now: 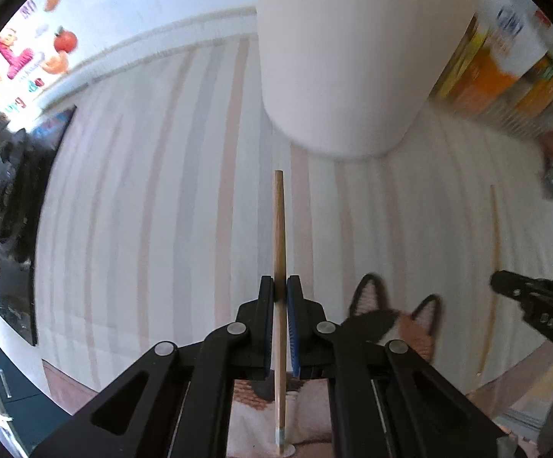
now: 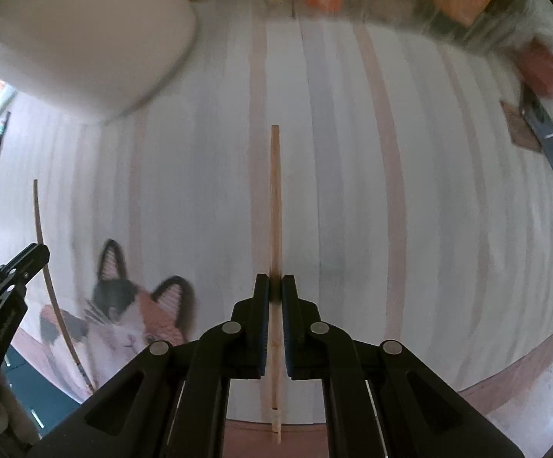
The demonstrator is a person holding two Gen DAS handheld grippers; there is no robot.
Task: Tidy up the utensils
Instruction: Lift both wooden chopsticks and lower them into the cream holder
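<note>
Each claw pinches one chopstick, both clear of the striped cloth.

Your left claw (image 1: 280, 290) is pressed tight on a wooden chopstick (image 1: 279, 229) pointing toward the white cup (image 1: 352, 57); your right claw (image 2: 275, 290) clamps a second chopstick (image 2: 275, 206), further from the cup. Neither chopstick is in the cup yet, so I judge the pickup done and the drop-in left.

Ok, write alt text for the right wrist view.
The right gripper is shut on a wooden chopstick, pointing down at a striped placemat with a cat design. At left, the left gripper holds a second chopstick; a white container stands at upper left.
</note>
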